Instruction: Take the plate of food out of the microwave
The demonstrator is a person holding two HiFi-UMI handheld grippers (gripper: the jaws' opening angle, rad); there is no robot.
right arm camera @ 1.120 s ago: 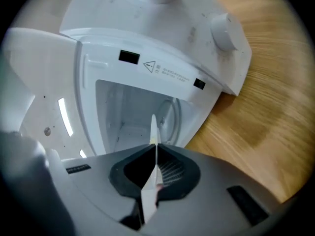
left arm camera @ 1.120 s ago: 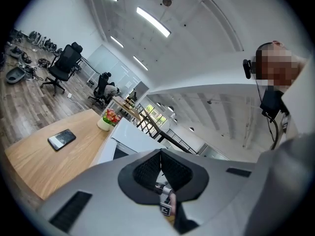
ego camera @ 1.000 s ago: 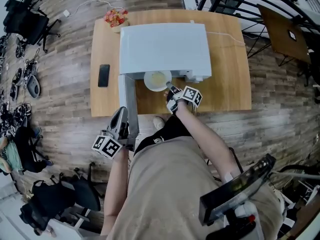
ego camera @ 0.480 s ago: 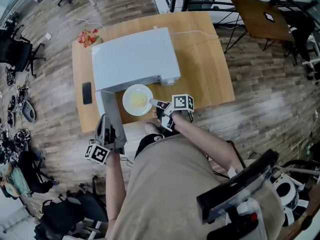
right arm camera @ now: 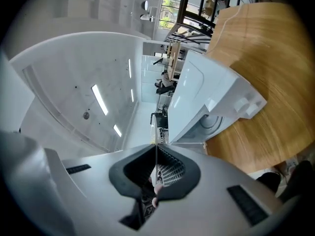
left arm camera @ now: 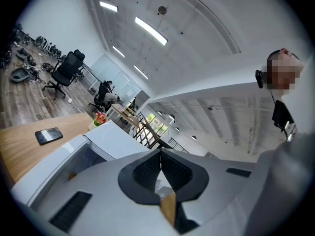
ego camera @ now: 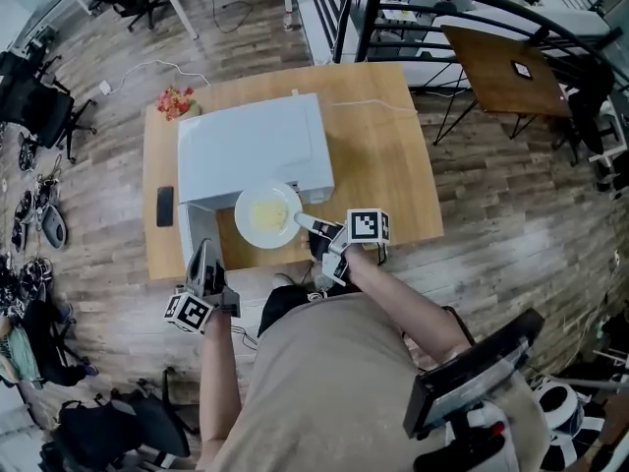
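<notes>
Over the desk (ego camera: 378, 165), just outside the microwave (ego camera: 251, 146), carry the plate (ego camera: 267, 214) level with the fingers of the right gripper (ego camera: 305, 223) clamped on its rim, and park the left gripper (ego camera: 203, 256), fingers closed on nothing, beside the door (ego camera: 200, 226).

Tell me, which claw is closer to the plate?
Right. The right claw grips the plate by its rim; the left claw is shut and apart from it, by the microwave door.
</notes>
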